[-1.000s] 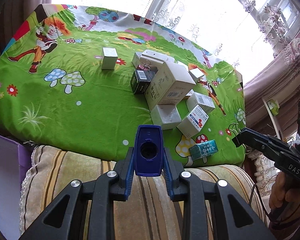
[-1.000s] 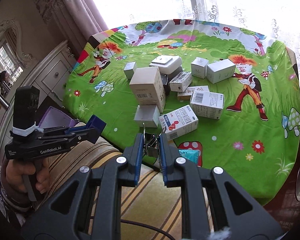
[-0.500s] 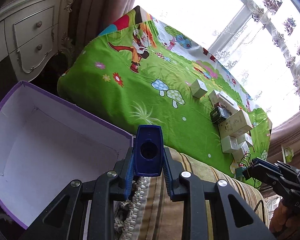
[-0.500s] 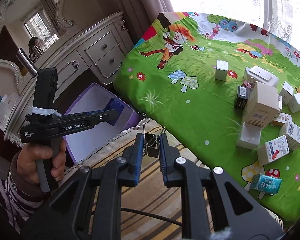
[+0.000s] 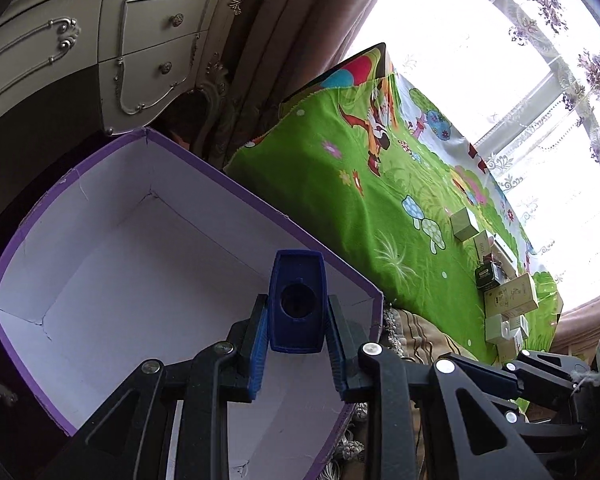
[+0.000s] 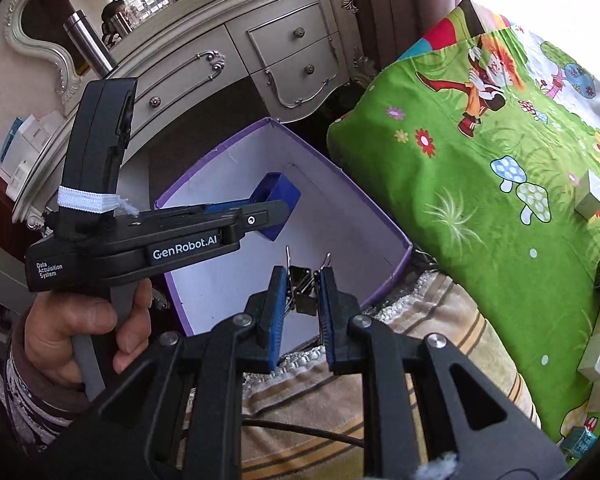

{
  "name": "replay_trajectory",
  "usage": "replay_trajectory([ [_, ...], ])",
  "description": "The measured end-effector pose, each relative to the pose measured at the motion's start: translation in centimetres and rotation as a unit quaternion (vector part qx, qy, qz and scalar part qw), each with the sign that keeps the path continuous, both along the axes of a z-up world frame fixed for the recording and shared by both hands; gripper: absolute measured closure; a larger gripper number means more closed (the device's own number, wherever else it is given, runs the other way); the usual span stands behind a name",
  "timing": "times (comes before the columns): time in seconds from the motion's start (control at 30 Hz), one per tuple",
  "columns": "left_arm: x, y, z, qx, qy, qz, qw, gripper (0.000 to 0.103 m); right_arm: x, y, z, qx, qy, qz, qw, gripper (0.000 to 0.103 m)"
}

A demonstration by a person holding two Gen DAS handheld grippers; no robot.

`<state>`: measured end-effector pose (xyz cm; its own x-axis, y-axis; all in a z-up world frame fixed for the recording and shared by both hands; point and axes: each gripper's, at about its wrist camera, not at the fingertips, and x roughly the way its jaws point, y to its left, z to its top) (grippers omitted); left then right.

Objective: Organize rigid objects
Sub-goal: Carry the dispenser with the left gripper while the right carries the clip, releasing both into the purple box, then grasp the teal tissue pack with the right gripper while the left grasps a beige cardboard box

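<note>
Left wrist view shows the left gripper (image 5: 296, 320) squeezing a small blue plastic thing (image 5: 297, 300) with a round hole in its face. Its jaws are pressed tight on both sides of it. The blue thing hangs over the open purple box (image 5: 172, 152), which has white walls inside. The box sits low on the left, next to a striped cushion (image 5: 428, 340). Far off behind the box stands a pale dresser (image 5: 140, 40) with curly silver handles.

To the right of the box lies a bright green cloth (image 5: 340, 208) with cartoon mushrooms and flowers on it. Many little boxes (image 5: 508, 300) sit together on the far right part of the cloth. One small white box (image 5: 465, 223) stands a bit apart from the pile.

Right wrist view shows the right gripper (image 6: 303, 300) holding a bunch of black binder clips (image 6: 302, 286). Its jaws are narrow and pinch the clips between the blue pads (image 6: 272, 308). The clips are near the closest edge of the purple box (image 6: 396, 268), just past the cushion (image 6: 380, 380). A hand (image 6: 76, 328) on the left holds the left gripper (image 6: 278, 206), and the blue thing (image 6: 279, 196) at its tip is over the inside of the box. A shiny metal bottle (image 6: 88, 44) stands on the dresser (image 6: 228, 60) beside a mirror (image 6: 112, 0).
</note>
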<state>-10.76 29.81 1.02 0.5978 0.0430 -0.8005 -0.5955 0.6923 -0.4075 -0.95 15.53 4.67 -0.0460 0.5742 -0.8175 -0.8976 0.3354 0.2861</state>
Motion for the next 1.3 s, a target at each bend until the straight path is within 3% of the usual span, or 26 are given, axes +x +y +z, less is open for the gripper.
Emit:
replay_trajectory([
  [0.13, -0.6, 0.8, -0.7, -0.018, 0.004, 0.016, 0.9997, 0.073, -0.5, 1.5, -1.1, -0.012, 0.004, 0.019, 1.000, 0.079],
  [0.27, -0.4, 1.0, -1.3, -0.025, 0.012, 0.020, 0.9994, 0.064, -0.1, 1.1, -1.3, -0.009, -0.003, 0.011, 1.000, 0.046],
  [0.3, -0.2, 0.9, -1.5, -0.028, 0.012, 0.020, 0.9994, 0.059, 0.1, 0.8, -1.1, -0.006, -0.005, 0.007, 1.000, 0.042],
  [0.5, 2.5, -0.9, -3.6, -0.041, 0.036, -0.028, 0.9981, 0.057, 1.3, -2.9, 0.2, -0.007, -0.039, -0.035, 0.999, 0.037],
  [0.7, 7.6, -2.1, -6.7, -0.066, 0.074, -0.078, 0.9920, 0.057, 3.6, -10.3, 1.3, -0.011, -0.064, -0.122, 0.990, 0.030],
  [0.77, 9.1, -2.5, -7.2, -0.087, 0.073, -0.102, 0.9883, 0.058, 4.5, -13.1, 1.5, -0.011, -0.070, -0.154, 0.986, 0.029],
  [0.83, 10.4, -3.5, -7.0, -0.070, 0.084, -0.128, 0.9857, 0.075, 5.4, -15.8, 1.6, -0.014, -0.075, -0.189, 0.979, 0.028],
  [1.0, 11.3, -5.4, -6.3, -0.039, 0.098, -0.163, 0.9809, 0.078, 8.2, -23.8, 0.9, -0.028, -0.065, -0.294, 0.953, 0.025],
  [1.17, 10.6, -5.7, -4.2, -0.011, 0.090, -0.132, 0.9871, 0.074, 10.0, -30.3, -0.6, -0.062, -0.062, -0.366, 0.926, 0.018],
  [1.3, 10.9, -6.8, -1.6, -0.001, 0.057, -0.123, 0.9908, 0.055, 10.8, -33.7, -1.9, -0.082, -0.052, -0.394, 0.914, 0.017],
])
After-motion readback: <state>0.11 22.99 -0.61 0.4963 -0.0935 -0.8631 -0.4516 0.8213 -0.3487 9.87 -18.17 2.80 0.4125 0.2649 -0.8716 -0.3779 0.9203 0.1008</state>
